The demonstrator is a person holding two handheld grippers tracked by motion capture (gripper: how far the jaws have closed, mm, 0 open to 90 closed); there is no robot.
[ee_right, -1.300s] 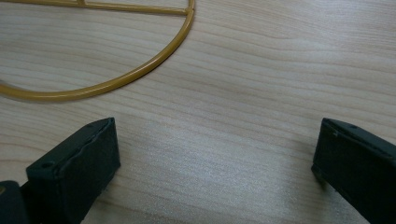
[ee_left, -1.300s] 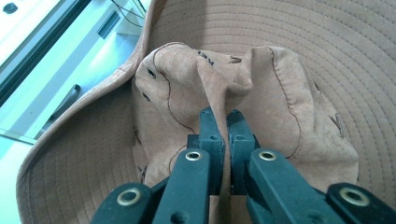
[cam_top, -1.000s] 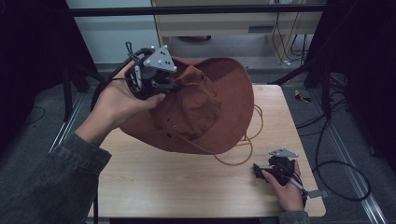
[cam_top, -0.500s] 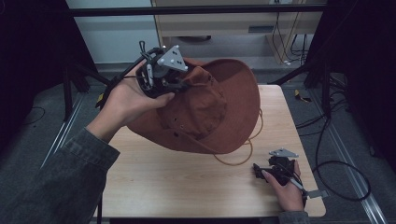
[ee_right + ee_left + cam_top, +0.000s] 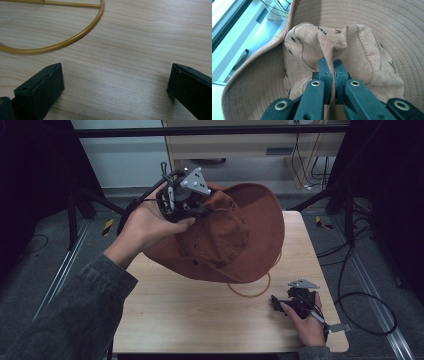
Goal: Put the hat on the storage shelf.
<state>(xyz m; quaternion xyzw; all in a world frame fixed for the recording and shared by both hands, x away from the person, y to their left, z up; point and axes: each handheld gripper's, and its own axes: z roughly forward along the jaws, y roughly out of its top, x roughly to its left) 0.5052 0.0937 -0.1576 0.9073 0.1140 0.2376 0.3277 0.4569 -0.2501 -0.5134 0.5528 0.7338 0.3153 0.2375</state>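
Two grippers, one hat, one table. Left gripper [image 5: 186, 200]: raised at the table's 11 o'clock corner in the high view; its own view shows what the high view does not, both jaws pressed together on a fold of the hat's crown [image 5: 332, 50], with eyelets and stitch lines plain. Brown wide-brimmed hat [image 5: 235, 237]: lifted and tilted, crown toward the person, brim spreading toward 2 o'clock over the far half of the wooden table [image 5: 190, 315]. Yellow cord [image 5: 252, 292]: hangs from the hat and loops on the wood at 5 o'clock of the brim; the right gripper view shows it as a thin curved arc [image 5: 62, 43] lying flat. Right gripper [image 5: 295, 301]: resting near the table's 5 o'clock corner, jaws spread wide on bare wood, cord just ahead, not touching. Near half of the table bare between the two hands. Dark frame legs and loose cables stand on the floor at 3 o'clock; a pale cabinet stands at 12.
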